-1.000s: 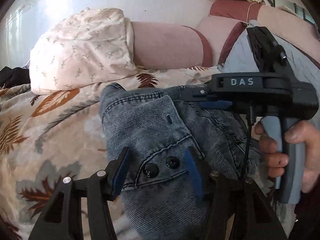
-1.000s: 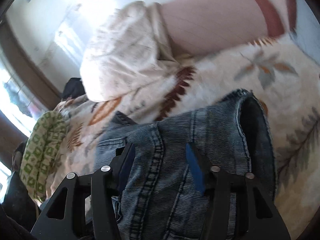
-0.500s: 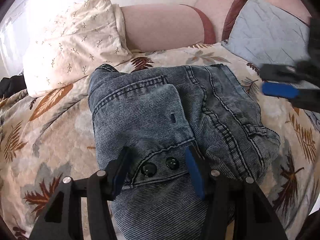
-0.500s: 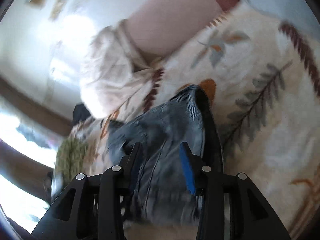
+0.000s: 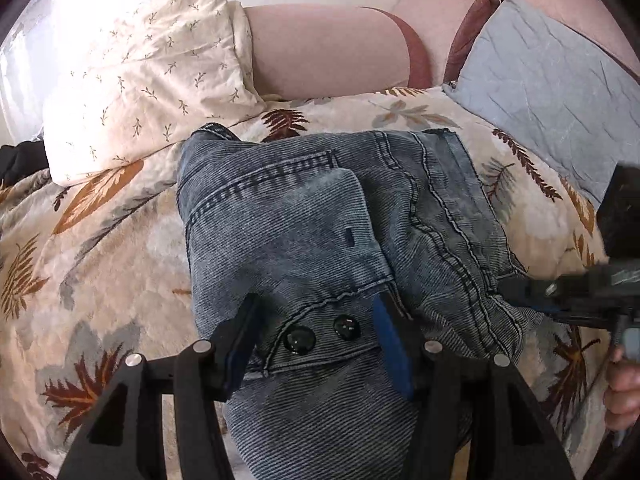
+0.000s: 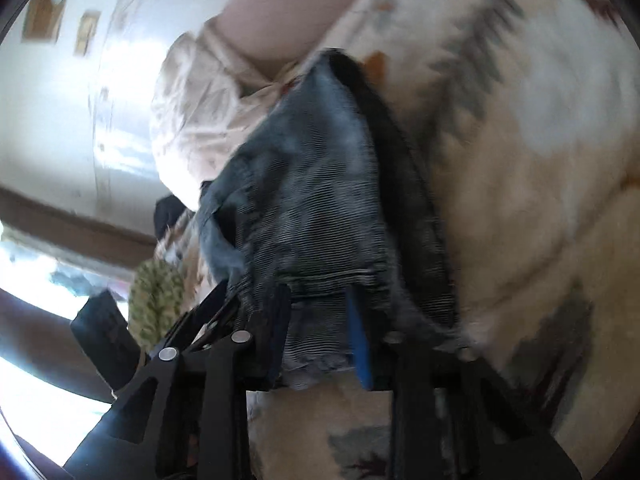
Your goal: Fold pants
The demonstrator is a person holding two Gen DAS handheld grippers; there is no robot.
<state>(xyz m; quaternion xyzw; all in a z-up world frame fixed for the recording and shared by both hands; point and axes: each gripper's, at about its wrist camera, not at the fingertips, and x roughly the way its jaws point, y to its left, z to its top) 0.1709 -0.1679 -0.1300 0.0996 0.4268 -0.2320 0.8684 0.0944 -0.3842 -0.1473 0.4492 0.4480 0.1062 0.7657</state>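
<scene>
The bed [image 5: 120, 248], spread with a cream blanket printed with brown and grey leaves, carries everything here; it gives a broad, soft surface for laying the garment flat. Against its far side lean a cream pillow [image 5: 144, 80] with small sprigs, a pink bolster [image 5: 328, 48] and a pale blue cushion [image 5: 552, 92], all well clear of the work. The pants [image 5: 320, 216], faded blue denim, lie in the middle of the blanket, already doubled over into a thick bundle, with the pocket panel on top and the seams running off to the right. The left tool [image 5: 316, 334] sits low over the near edge of the bundle, its fingers spread to either side of the buttoned flap with its two dark buttons [image 5: 322, 332]; denim lies between them, but the blue pads stand apart from it, so I judge it released and merely steadying or waiting over that end. The right tool [image 6: 318, 332], seen in the left view at the right-hand edge of the denim, has a hem or layer of cloth running between its fingers in its own blurred view; the fingers stand fairly close around the fabric, yet the blur hides whether they actually pinch it, so I cannot tell. Its place at the outer edge suits drawing that side over or tidying the fold, which seems the step in hand, with the folding well along.
</scene>
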